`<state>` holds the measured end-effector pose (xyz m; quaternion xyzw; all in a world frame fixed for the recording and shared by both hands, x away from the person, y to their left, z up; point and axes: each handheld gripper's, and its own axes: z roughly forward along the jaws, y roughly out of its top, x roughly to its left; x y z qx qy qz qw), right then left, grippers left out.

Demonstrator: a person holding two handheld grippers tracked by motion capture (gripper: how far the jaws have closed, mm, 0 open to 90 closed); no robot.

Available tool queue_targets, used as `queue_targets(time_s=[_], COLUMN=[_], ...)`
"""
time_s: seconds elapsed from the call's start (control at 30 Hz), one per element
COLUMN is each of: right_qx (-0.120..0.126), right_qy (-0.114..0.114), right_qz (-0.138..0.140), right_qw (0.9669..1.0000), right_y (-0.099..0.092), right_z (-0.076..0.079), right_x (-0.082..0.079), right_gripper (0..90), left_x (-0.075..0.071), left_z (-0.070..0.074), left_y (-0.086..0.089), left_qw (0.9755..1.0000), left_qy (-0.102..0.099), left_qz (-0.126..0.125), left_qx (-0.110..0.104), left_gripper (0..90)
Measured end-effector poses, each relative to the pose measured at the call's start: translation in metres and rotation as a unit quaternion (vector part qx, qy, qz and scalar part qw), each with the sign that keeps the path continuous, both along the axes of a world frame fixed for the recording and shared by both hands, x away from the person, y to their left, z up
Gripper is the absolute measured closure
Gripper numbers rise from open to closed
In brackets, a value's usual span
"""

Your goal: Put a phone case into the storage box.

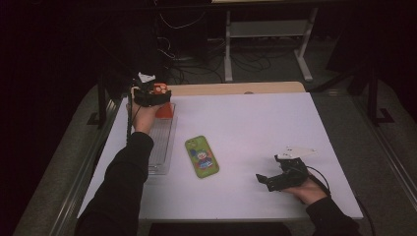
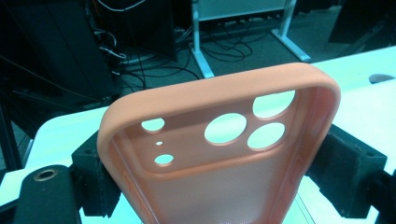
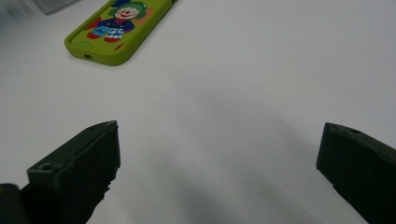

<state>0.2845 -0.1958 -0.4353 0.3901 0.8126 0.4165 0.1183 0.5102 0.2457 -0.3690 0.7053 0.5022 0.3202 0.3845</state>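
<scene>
An orange phone case (image 2: 219, 140) with round camera cut-outs stands upright between the jaws of my left gripper (image 2: 215, 172), which press on its two long sides. In the high view the orange phone case (image 1: 164, 109) hangs under my left gripper (image 1: 152, 96) over the far end of a clear tray (image 1: 160, 147). A green phone case (image 1: 201, 156) with a clown picture lies flat near the table's middle; the green phone case (image 3: 119, 28) sits at the top left of the right gripper view. My right gripper (image 1: 263, 181) rests low at the front right, jaws wide apart and bare.
The white table top (image 1: 255, 128) has a wooden strip (image 1: 236, 88) along its far edge. Behind it stand a white metal frame (image 1: 265, 44) and tangled cables (image 1: 192, 64) on the floor. A dark post (image 1: 102, 98) rises at the table's left.
</scene>
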Motion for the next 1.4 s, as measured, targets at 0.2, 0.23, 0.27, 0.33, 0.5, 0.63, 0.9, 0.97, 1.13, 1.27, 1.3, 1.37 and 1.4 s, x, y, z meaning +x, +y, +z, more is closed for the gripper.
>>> queue_targets(time_s=[0.2, 0.23, 0.27, 0.33, 0.5, 0.63, 0.9, 0.97, 1.13, 1.27, 1.3, 1.37, 1.4], right_qx=[0.0, 0.0, 0.0, 0.0, 0.001, 0.001, 0.001, 0.001, 0.002, 0.002, 0.003, 0.002, 0.002], right_qy=[0.0, 0.0, 0.0, -0.002, 0.0, -0.002, 0.0, -0.001, -0.001, 0.0, 0.0, 0.001, 0.002], right_qz=[0.0, 0.001, 0.001, 0.001, 0.0, 0.001, 0.001, 0.001, 0.002, 0.002, 0.001, 0.0, -0.001], right_qw=[1.0, 1.0, 1.0, 1.0, 1.0, 1.0, 1.0, 1.0, 1.0, 1.0, 1.0, 1.0, 1.0], right_y=[0.0, 0.0, 0.0, -0.001, -0.001, -0.001, 0.0, -0.001, -0.001, -0.001, -0.001, -0.001, -0.001], right_z=[0.0, 0.0, 0.0, 0.0, 0.0, 0.0, 0.0, 0.0, 0.0, 0.0, 0.0, 0.0, 0.001], right_x=[0.0, 0.0, 0.0, 0.0, 0.0, 0.0, 0.0, 0.0, 0.0, 0.0, 0.0, 0.0, 0.0], right_gripper=[0.0, 0.0, 0.0, 0.0, 0.0, 0.0, 0.0, 0.0, 0.0, 0.0, 0.0, 0.0, 0.0], left_x=[0.002, 0.002, 0.002, 0.002, 0.002, 0.002, 0.001, 0.001, -0.002, -0.007, -0.008, -0.012, -0.014], left_z=[-0.004, -0.005, -0.006, -0.009, -0.01, -0.01, -0.006, -0.004, 0.005, 0.015, 0.018, 0.021, 0.023], left_y=[-0.003, -0.003, -0.004, -0.005, -0.004, 0.0, 0.002, 0.003, 0.01, 0.016, 0.017, 0.019, 0.019], left_qw=[0.9999, 0.9997, 0.9998, 0.9998, 0.9999, 0.9999, 0.9999, 0.9997, 0.9992, 0.9992, 0.9993, 0.9993, 0.9992], left_qy=[0.007, 0.013, 0.011, 0.004, 0.001, 0.003, -0.012, -0.017, -0.031, -0.026, -0.022, -0.015, -0.01], left_qz=[0.001, 0.002, 0.004, 0.004, 0.008, 0.01, 0.003, 0.001, 0.004, -0.001, -0.005, -0.013, -0.017], left_qx=[0.011, 0.021, 0.018, 0.017, 0.01, 0.005, -0.011, -0.02, -0.024, -0.03, -0.029, -0.033, -0.034], left_gripper=[14.6, 14.6, 14.5, 14.4, 13.9, 12.6, 3.9, 2.7, 2.4, 2.4, 2.4, 2.5, 2.5])
